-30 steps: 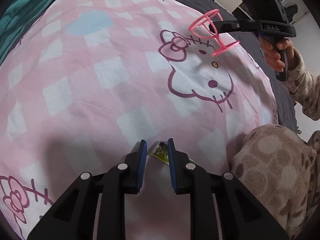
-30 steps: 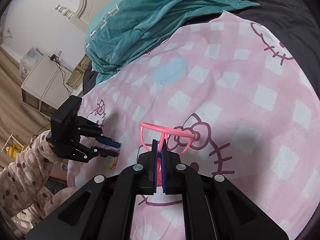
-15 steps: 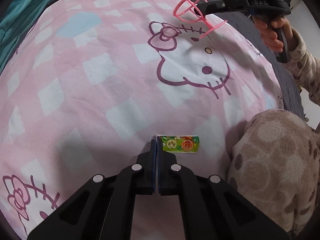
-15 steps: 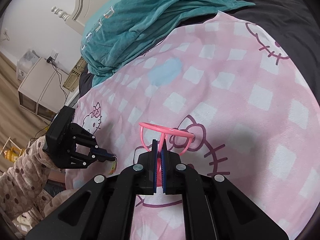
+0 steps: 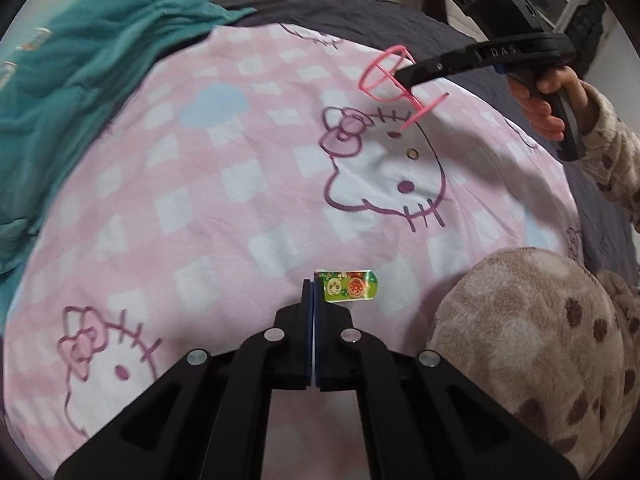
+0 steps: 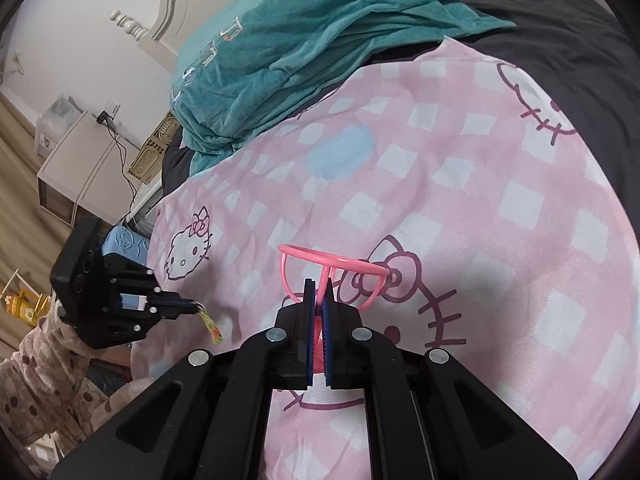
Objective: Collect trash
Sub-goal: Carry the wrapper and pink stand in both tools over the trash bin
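Both pieces of trash are in my grip now. My left gripper point(image 5: 312, 286) has its jaws clenched on one end of the green snack wrapper point(image 5: 347, 286), which hangs clear of the pink blanket point(image 5: 224, 184) near its front edge. My right gripper point(image 6: 317, 292) has jaws clamped on the stem of the pink plastic cup frame point(image 6: 332, 270), held above the blanket's big cat face, toward the far side.

Progress, as I judge it: pickup done for these 2 items, drop-off left. No bin or bag in either view, so can't tell where they go. No other loose trash seen on the blanket.

Surface is a bed, soft & uneven. Teal blanket point(image 6: 304, 40) is bunched beyond the pink blanket's far edge, dark sheet point(image 6: 560, 20) beside it. Off the pink blanket's left side: white cabinet point(image 6: 76, 168), cables, wood floor.
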Tool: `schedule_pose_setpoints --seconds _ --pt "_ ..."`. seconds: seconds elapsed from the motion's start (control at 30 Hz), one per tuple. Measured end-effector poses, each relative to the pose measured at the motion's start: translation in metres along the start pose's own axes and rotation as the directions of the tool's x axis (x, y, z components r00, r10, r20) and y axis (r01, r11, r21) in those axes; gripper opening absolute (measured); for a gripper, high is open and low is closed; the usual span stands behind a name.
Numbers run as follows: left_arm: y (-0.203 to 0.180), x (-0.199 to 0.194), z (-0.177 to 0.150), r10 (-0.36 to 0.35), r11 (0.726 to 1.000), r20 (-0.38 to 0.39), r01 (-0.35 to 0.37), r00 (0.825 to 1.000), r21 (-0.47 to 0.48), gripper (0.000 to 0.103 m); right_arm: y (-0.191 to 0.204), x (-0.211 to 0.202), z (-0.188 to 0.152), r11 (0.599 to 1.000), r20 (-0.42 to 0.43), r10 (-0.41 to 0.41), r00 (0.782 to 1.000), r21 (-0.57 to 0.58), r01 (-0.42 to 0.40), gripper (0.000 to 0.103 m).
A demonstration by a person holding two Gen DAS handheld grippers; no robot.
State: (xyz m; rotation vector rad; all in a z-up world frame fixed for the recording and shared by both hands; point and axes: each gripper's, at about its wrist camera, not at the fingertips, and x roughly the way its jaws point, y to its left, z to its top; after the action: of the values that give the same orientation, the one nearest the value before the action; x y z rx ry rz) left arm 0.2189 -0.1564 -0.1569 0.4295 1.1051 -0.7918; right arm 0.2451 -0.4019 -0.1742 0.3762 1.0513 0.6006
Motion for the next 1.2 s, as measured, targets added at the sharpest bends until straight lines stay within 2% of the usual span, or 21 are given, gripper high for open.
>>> schedule_pose_setpoints --seconds 0.2,0.3,0.4,0.6,0.7,0.77,0.83,1.0,1.2 --pt "-0.016 -0.035 -0.008 0.129 0.991 0.03 -0.127 0.991 -0.044 0.0 0.016 -0.006 -0.004 0.999 0.0 -0.006 1.0 -0.052 0.007 0.003" --pt "-0.031 -0.056 -0.016 0.179 0.98 0.077 -0.171 0.981 -0.099 0.0 0.029 -0.007 -0.009 0.995 -0.013 0.0 1.0 -0.097 -0.001 0.003" --pt "-0.041 -0.081 -0.028 0.23 0.96 0.133 -0.202 0.964 -0.193 0.0 0.045 -0.01 -0.012 0.989 -0.022 0.032 0.999 -0.142 -0.035 0.003" --pt "-0.054 -0.136 -0.066 0.332 0.884 0.239 -0.212 0.913 -0.417 0.0 0.098 -0.015 -0.015 0.96 -0.029 0.079 0.996 -0.267 -0.084 0.003" --pt "-0.057 -0.158 -0.085 0.369 0.856 0.268 -0.213 0.89 -0.471 0.0 0.127 -0.014 -0.013 0.944 -0.03 0.107 0.994 -0.312 -0.111 0.003" --pt "-0.058 -0.177 -0.102 0.406 0.833 0.279 -0.227 0.871 -0.505 0.0 0.149 -0.013 -0.011 0.931 -0.043 0.152 0.987 -0.331 -0.158 0.003" --pt "-0.059 -0.191 -0.115 0.435 0.817 0.272 -0.251 0.858 -0.519 0.0 0.169 -0.01 -0.011 0.914 -0.057 0.187 0.981 -0.355 -0.195 0.003" --pt "-0.057 -0.228 -0.16 0.514 0.765 0.232 -0.318 0.826 -0.56 0.0 0.226 0.005 -0.013 0.867 -0.107 0.198 0.974 -0.444 -0.225 0.003" --pt "-0.051 -0.27 -0.226 0.604 0.68 0.184 -0.382 0.775 -0.625 0.0 0.294 0.03 -0.02 0.816 -0.163 0.21 0.964 -0.514 -0.264 0.003"
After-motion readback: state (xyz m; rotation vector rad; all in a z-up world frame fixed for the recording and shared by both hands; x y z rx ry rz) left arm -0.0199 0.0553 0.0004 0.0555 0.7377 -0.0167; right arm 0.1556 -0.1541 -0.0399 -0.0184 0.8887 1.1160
